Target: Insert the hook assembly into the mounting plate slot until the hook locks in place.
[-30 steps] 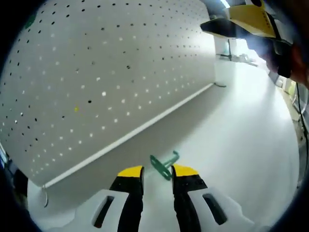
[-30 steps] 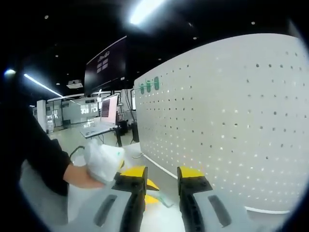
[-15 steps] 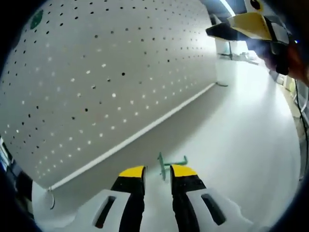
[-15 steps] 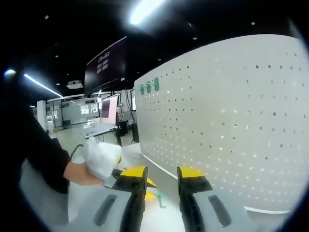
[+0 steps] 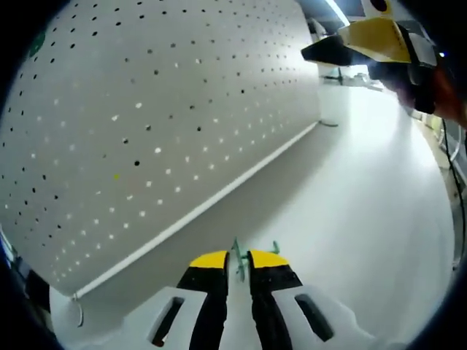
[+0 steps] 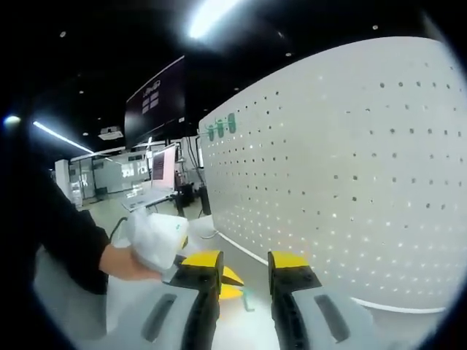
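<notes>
We take the white pegboard [image 5: 146,124] as our landmark; it stands upright along the far edge of the desk [image 5: 365,204], and we judge it to be the mounting plate the hook must enter. In the left gripper view the left tongs [image 5: 238,260] sit low on the desk just in front of the pegboard's bottom rail, jaws drawn nearly together with the small green hook [image 5: 238,257] pinched between the yellow tips; a little of the green wire pokes out beyond them. We judge the narrow grip is there to keep the hook steady so its prongs can be aimed at the holes; the hook is not yet in the pegboard.

In the right gripper view the right tongs [image 6: 244,264] hang in front of the pegboard's face [image 6: 350,175], jaws moderately apart and holding nothing; below them we see the left tongs' yellow tips and a speck of green. A hand [image 6: 131,259] grips the white handle; three green pieces [image 6: 220,128] sit near the pegboard's top corner, too small to identify.
</notes>
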Demonstrator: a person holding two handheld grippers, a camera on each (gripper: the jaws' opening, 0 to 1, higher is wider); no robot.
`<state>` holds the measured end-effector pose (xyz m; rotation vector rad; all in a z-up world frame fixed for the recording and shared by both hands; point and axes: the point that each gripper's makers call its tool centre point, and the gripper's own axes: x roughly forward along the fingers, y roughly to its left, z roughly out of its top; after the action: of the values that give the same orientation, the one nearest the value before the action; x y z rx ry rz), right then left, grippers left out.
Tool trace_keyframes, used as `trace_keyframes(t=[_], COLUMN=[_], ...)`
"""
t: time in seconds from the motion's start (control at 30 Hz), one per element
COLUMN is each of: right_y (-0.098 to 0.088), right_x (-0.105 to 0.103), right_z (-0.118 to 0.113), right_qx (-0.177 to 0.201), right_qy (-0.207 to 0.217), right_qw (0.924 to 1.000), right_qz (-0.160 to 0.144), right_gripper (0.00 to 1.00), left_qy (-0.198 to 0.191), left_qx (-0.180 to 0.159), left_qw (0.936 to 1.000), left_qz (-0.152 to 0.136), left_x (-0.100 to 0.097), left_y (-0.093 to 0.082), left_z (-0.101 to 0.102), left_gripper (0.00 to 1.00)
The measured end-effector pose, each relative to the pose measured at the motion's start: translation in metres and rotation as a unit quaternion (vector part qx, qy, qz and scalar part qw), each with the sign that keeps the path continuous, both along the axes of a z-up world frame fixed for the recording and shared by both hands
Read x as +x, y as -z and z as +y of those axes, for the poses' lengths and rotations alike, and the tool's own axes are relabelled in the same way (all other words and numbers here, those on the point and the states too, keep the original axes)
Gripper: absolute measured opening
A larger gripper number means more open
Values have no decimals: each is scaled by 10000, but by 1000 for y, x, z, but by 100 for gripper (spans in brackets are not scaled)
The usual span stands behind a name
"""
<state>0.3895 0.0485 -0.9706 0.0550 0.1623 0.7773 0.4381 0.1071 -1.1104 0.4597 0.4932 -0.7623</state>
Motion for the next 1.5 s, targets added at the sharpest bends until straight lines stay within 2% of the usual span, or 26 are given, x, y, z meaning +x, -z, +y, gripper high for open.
trace_keyframes(t=[0.37, 0.5, 0.83, 1.23, 1.5], right_y=[0, 0, -2, -4, -11], right_x=[2, 2, 2, -5, -14], right_z=[-6, -8, -7, 9, 23], right_qx=[10, 16, 21, -101, -147], right_qy=[71, 95, 92, -145, -421], right_qw=[10000, 10000, 10000, 9998, 9987], right_qz=[-2, -7, -26, -105, -259], right_gripper=[23, 23, 23, 23, 23], left_qy=[65, 39, -57, -299, -384], left_qx=[39, 122, 82, -270, -694], left_qw=[10000, 9999, 9999, 9992, 9968], left_qz=[36, 49, 105, 46, -70], left_x=[5, 7, 8, 1, -11], left_y=[3, 6, 3, -24, -57], left_z=[-10, -8, 0, 27, 47], left_gripper=[7, 2, 1, 1, 1])
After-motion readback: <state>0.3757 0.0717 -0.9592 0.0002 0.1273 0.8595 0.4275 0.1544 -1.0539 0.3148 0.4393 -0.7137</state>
